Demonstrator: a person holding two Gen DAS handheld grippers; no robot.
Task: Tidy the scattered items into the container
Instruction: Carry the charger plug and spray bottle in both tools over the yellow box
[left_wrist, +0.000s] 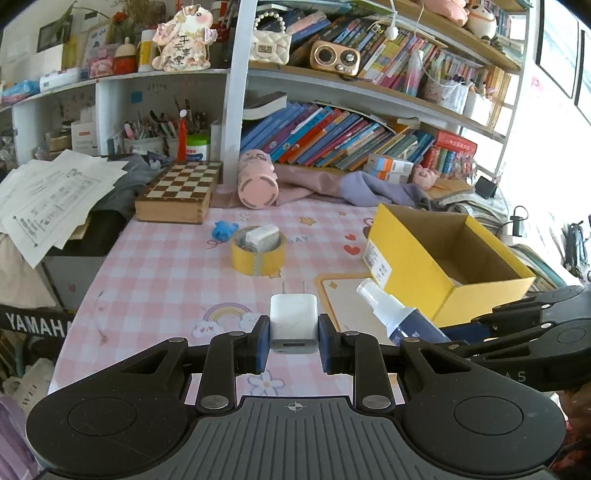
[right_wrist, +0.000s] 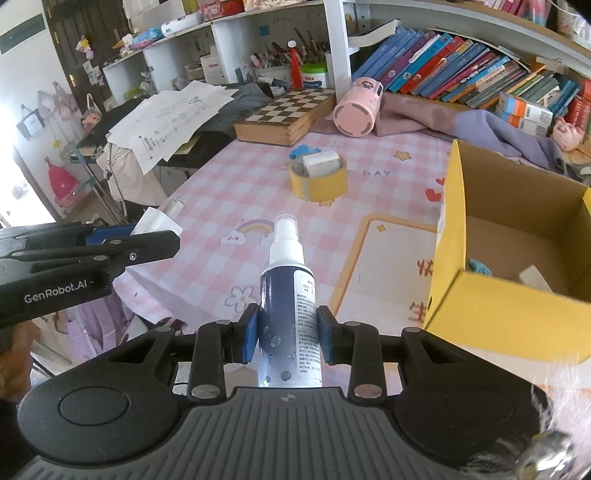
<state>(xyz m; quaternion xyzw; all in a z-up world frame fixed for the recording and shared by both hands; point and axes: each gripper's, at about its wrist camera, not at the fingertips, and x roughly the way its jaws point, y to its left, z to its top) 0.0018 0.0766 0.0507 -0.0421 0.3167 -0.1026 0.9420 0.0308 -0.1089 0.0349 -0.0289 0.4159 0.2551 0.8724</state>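
Note:
My left gripper (left_wrist: 293, 341) is shut on a white plug charger (left_wrist: 293, 319), held above the pink checked tablecloth (left_wrist: 155, 273), prongs pointing away. My right gripper (right_wrist: 287, 334) is shut on a dark blue spray bottle (right_wrist: 286, 295) with a white nozzle; the spray bottle (left_wrist: 399, 314) also shows in the left wrist view. The open yellow cardboard box (left_wrist: 413, 254) stands to the right; inside the yellow box (right_wrist: 476, 306) lie a teal item (right_wrist: 480, 266) and a white item (right_wrist: 533, 278). A yellow tape roll (left_wrist: 258, 254) with a white block (left_wrist: 262, 233) in it and a blue toy (left_wrist: 223, 229) lie further back.
A wooden chessboard box (left_wrist: 177, 192) and a pink cylinder (left_wrist: 256, 179) lie at the back of the table, with purple cloth (left_wrist: 373, 188) beside them. Loose papers (left_wrist: 55, 195) hang over the left side. Bookshelves (left_wrist: 332, 136) rise behind. The left gripper (right_wrist: 147, 242) shows in the right wrist view.

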